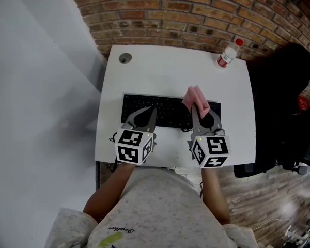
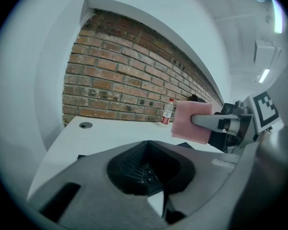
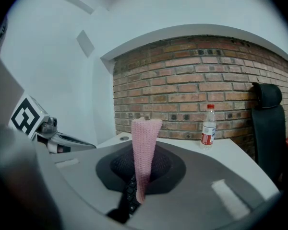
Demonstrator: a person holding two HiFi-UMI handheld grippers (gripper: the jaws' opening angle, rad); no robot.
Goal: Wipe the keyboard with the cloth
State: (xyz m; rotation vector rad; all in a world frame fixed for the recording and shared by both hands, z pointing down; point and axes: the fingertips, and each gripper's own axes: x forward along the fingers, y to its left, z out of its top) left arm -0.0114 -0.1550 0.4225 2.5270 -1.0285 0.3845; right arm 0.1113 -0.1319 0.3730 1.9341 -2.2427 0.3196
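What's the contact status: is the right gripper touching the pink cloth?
Touching. In the right gripper view, the pink cloth is pinched between the shut jaws of the right gripper and stands up past them.

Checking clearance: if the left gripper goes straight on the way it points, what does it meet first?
Most likely the keyboard: the left gripper points forward just over its keys. If held level, bare table, then the brick wall. Depth is unclear.
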